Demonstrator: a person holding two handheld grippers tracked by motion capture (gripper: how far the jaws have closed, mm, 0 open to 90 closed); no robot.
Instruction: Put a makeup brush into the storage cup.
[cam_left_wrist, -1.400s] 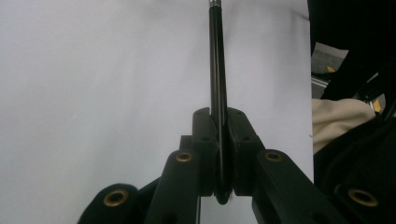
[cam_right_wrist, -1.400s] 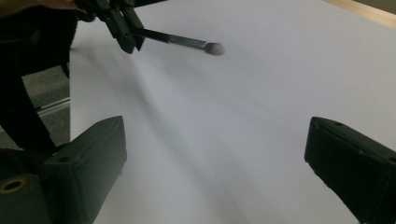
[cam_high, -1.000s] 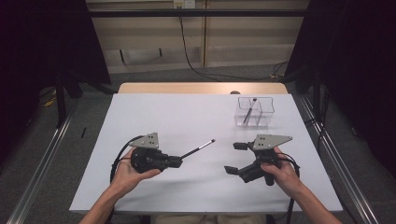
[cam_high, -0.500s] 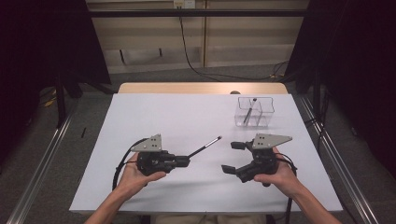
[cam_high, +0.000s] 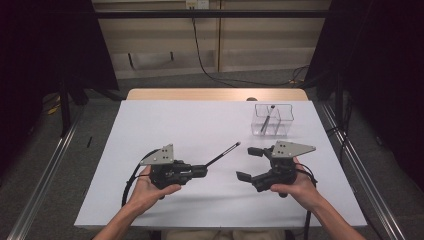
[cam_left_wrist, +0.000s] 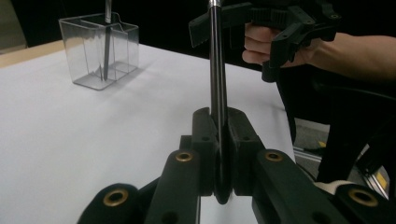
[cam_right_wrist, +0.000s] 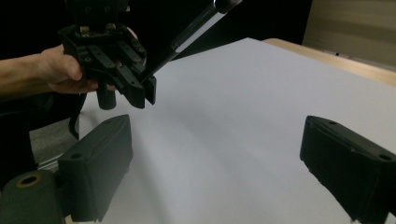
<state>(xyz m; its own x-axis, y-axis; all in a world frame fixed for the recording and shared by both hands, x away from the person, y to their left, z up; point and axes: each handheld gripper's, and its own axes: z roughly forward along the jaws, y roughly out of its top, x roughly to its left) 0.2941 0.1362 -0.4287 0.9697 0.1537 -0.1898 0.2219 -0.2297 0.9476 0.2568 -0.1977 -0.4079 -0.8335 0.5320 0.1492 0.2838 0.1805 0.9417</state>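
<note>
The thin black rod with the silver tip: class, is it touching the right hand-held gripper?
Apart. The high view shows white table between the thin black rod and the right hand-held gripper, whose jaws stand open and empty.

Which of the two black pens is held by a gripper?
The pen clamped in the left gripper; the other pen stands in the clear box.
</note>
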